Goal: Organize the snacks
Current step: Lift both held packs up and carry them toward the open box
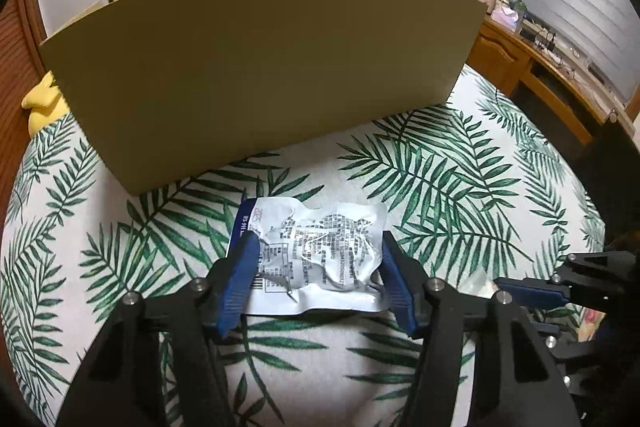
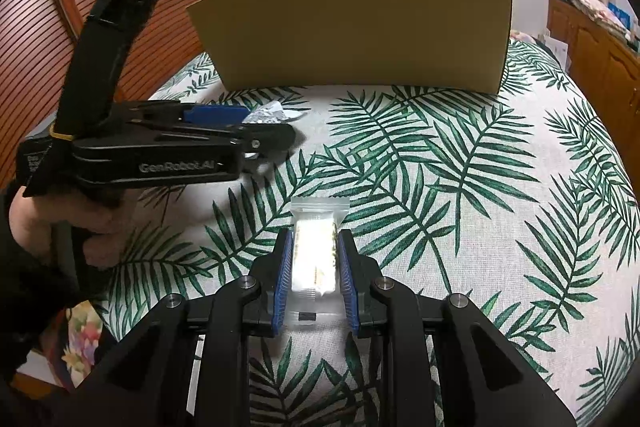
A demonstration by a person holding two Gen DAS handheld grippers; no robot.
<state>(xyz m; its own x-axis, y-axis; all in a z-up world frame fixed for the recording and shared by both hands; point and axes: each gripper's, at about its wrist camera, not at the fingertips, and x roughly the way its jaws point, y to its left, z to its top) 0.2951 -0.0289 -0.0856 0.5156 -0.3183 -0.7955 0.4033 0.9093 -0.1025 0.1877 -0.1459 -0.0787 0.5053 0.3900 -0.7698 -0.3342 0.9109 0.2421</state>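
Observation:
A crinkled white snack packet (image 1: 316,251) with blue edge and grey print lies on the palm-leaf cloth. My left gripper (image 1: 316,243) straddles it, blue pads touching both its sides. A small clear-wrapped pale snack bar (image 2: 315,251) sits between the blue pads of my right gripper (image 2: 315,241), which is closed on it just above the cloth. A tall brown cardboard box (image 1: 260,67) stands behind; it also shows in the right wrist view (image 2: 360,27). The left gripper (image 2: 240,125) shows at left in the right wrist view, over the white packet (image 2: 272,113).
The palm-leaf cloth (image 1: 460,167) covers the whole surface. A yellow plush toy (image 1: 42,107) lies left of the box. Wooden cabinets with clutter (image 1: 540,59) stand at the right, and a slatted wooden door (image 2: 80,7) at the left.

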